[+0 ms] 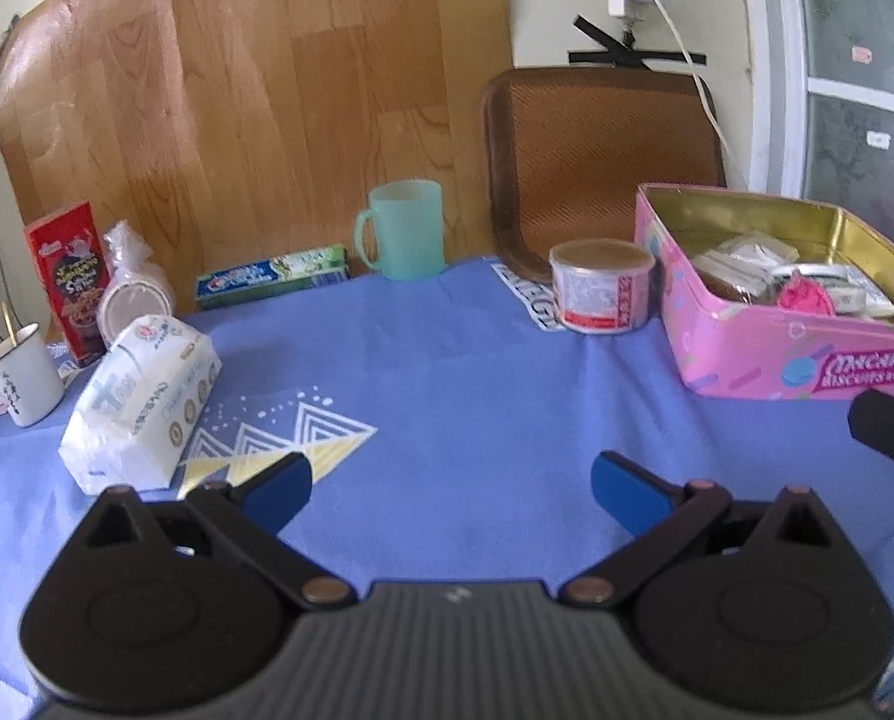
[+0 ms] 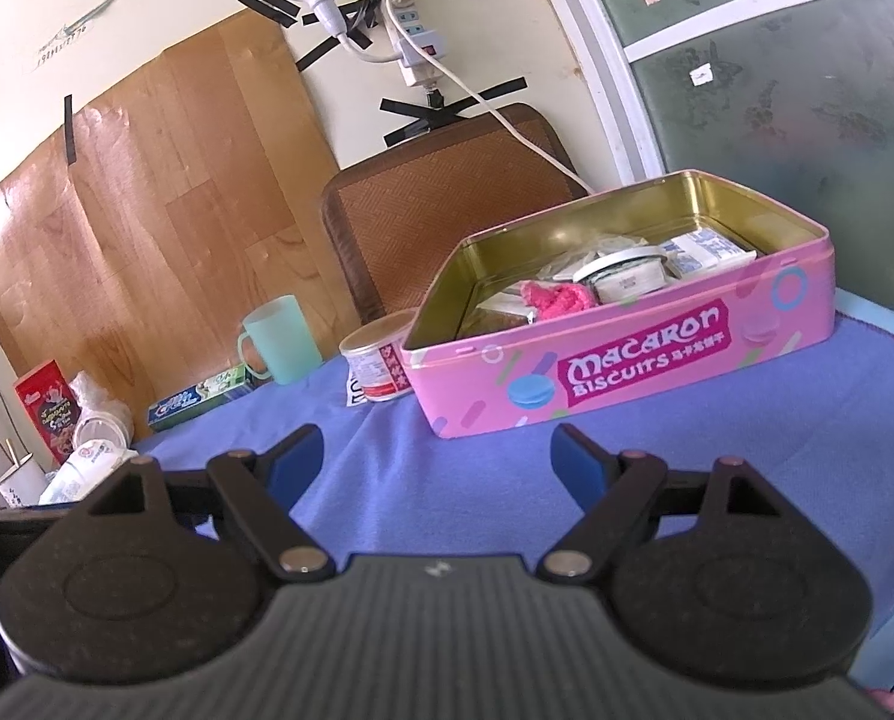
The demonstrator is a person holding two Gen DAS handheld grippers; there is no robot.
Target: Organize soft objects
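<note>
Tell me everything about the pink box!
The pink box is a rectangular tin with rounded corners and no lid on it. Its outside is pink with pastel shapes and a label reading "Macaron Biscuits"; its inside looks like shiny gold metal. It sits flat on the blue cloth, at the right side of the table. Inside lie a pink fluffy thing, a small white-lidded jar and some pale packets. A small can stands right beside its left corner. Neither gripper touches it.
</note>
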